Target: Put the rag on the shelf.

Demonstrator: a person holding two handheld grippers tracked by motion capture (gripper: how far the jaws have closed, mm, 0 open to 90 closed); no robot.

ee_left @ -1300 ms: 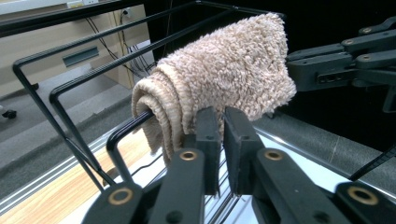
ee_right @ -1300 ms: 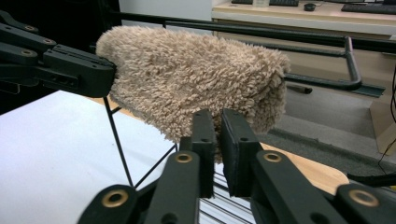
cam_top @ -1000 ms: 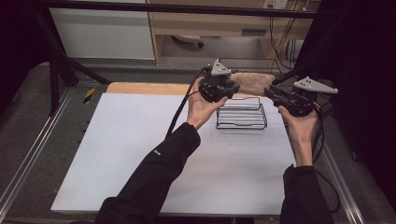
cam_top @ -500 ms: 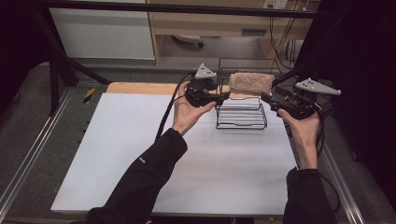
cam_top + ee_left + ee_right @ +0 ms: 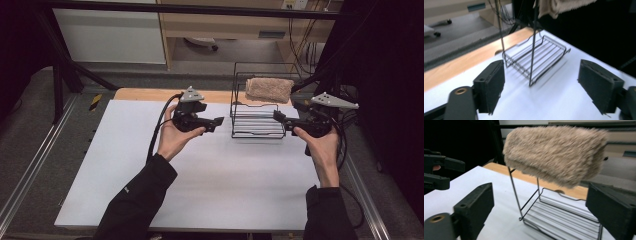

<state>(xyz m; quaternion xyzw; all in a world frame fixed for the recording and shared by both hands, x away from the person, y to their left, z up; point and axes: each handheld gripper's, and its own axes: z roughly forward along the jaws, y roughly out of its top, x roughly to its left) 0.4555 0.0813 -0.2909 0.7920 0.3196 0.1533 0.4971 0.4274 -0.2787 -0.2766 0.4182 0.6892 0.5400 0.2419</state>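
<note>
No legible writing. Towel lies atop wire rack, between left gripper and right gripper; both released, empty.

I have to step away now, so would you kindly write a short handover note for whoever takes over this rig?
Left gripper: open, holding nothing, beside the wire rack's left side.
Right gripper: open, holding nothing, at the rack's right side.
Wire rack: upright on the white table, near its far edge.
Folded beige towel: draped over the rack's top bar.
Done: the towel hangs on the rack.
Left: unclear; neither gripper touches rack or towel.
</note>
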